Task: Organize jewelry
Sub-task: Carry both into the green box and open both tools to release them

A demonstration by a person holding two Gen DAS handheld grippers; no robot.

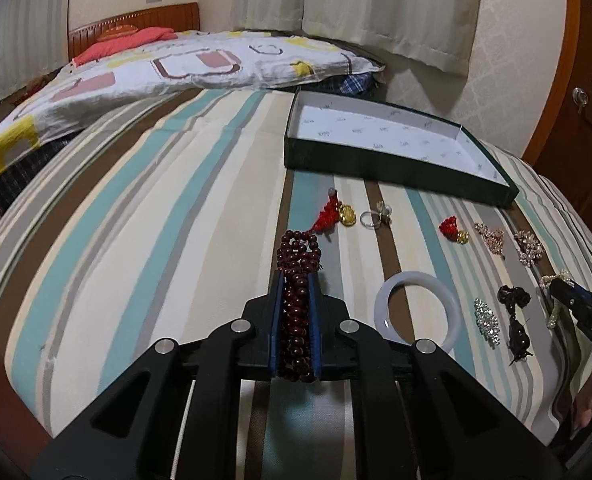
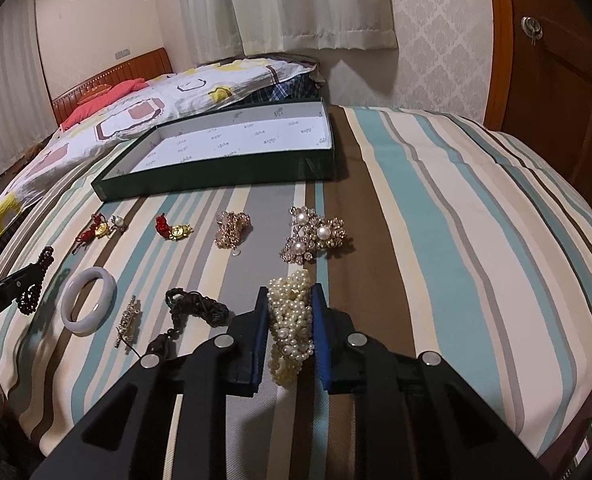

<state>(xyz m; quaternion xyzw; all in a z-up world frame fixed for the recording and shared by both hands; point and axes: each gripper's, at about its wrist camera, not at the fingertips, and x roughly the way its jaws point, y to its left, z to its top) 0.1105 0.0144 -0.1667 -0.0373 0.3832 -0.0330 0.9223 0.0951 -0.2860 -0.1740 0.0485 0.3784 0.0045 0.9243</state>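
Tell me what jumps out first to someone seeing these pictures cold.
Both tools are loaded: the left hand-held gripper is shut on a dark red bead strand, and the right hand-held gripper is shut on a pearl bundle. Beyond them, a green box sits open on the striped bedspread, nothing inside.

A string of dark red wooden beads is bunched into a long bundle, clamped between the left gripper fingers. A cluster of cream pearls sits pinched in the right gripper. On the striped bedspread lie a pale white bangle flat, a clear ring, two red-and-gold charms, a sparkly brooch, a dark knotted cord and two gold rhinestone pieces. The green box, white-lined, lies open beyond them.
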